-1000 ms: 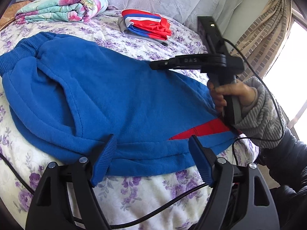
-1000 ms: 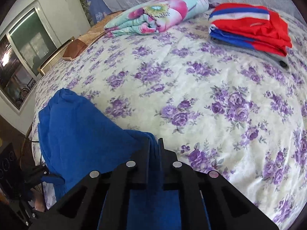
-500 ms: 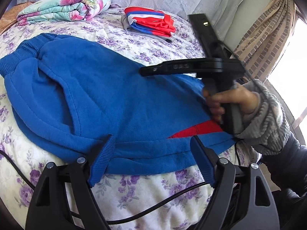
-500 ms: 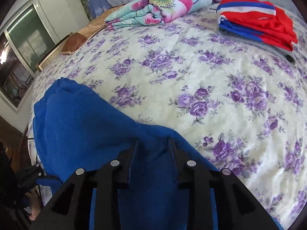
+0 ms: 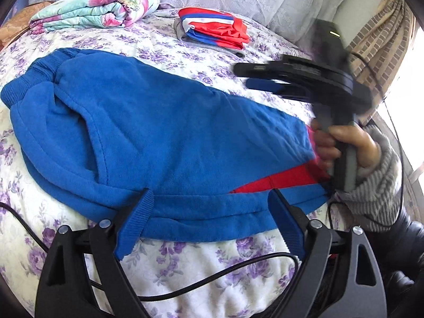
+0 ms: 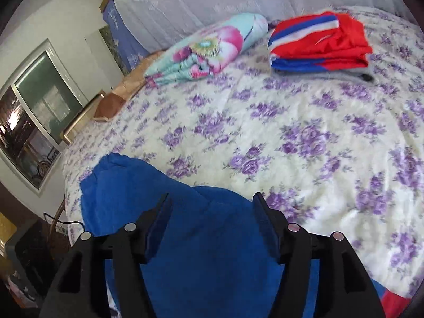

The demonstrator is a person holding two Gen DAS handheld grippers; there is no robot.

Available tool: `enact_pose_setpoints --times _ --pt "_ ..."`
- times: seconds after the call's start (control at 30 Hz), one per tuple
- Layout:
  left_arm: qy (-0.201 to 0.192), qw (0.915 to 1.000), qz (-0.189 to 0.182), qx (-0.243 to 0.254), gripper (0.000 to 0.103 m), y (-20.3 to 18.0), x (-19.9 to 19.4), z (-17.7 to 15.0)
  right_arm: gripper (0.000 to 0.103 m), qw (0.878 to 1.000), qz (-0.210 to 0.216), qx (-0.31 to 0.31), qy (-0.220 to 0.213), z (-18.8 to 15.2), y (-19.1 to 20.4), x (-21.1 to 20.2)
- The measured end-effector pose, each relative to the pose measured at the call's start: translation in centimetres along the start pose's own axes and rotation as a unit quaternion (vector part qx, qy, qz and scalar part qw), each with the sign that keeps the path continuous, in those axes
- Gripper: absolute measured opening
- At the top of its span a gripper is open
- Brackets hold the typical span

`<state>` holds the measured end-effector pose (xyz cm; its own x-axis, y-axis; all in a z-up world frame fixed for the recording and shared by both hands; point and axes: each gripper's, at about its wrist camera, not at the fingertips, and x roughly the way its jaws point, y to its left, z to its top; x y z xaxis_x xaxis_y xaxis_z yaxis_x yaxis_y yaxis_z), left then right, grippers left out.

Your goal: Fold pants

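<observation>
Pants (image 5: pixel 159 137) lie folded on bed (image 5: pixel 212 254); your left gripper (image 5: pixel 209 220) opening at near hem, right gripper (image 6: pixel 212 222) opening, fabric released.

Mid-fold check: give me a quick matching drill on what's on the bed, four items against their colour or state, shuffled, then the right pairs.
Items
1. pants
2. rolled quilt
3. folded clothes stack
4. bedsheet

Descriptions
A. cream with purple flowers
B. red, blue and white, on a grey layer
C. blue fleece, laid flat, a red panel at one end
D. pale green with pink flowers

Pairs: 1-C, 2-D, 3-B, 4-A
</observation>
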<state>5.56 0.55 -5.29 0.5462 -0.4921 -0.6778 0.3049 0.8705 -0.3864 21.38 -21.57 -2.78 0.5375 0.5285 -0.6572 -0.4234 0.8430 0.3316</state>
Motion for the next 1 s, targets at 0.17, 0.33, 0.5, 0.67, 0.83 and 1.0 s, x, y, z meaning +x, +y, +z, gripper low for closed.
enact_pose_setpoints --times 0.17,0.33,0.5,0.67,0.83,1.0 --pt "-0.047 0.9984 0.030 -0.012 0.086 0.1 -2.2 1.8 0.080 0.996 -0.033 0.038 -0.076 -3.6 -3.9 -10.7" --pt "-0.095 0.9932 0.063 -0.022 0.089 0.0 -4.0 4.4 0.088 0.983 -0.085 0.124 -0.107 -11.0 -9.1 -19.7" --pt "-0.104 0.9889 0.106 -0.005 0.093 -1.0 -2.6 6.5 0.088 0.956 -0.124 0.244 -0.109 -18.3 -14.3 -23.6" --pt "-0.085 0.9907 0.103 -0.027 0.093 -0.6 0.4 7.0 0.089 0.928 -0.072 0.341 -0.131 -20.8 -19.3 -22.3" --pt "-0.078 0.9873 0.134 -0.035 0.093 0.8 2.0 7.0 0.089 0.915 -0.058 0.355 -0.181 -19.7 -21.2 -21.2" --pt "-0.072 0.9865 0.135 -0.058 0.093 2.6 2.3 7.4 0.062 0.921 -0.084 0.330 -0.190 -18.7 -20.8 -20.0"
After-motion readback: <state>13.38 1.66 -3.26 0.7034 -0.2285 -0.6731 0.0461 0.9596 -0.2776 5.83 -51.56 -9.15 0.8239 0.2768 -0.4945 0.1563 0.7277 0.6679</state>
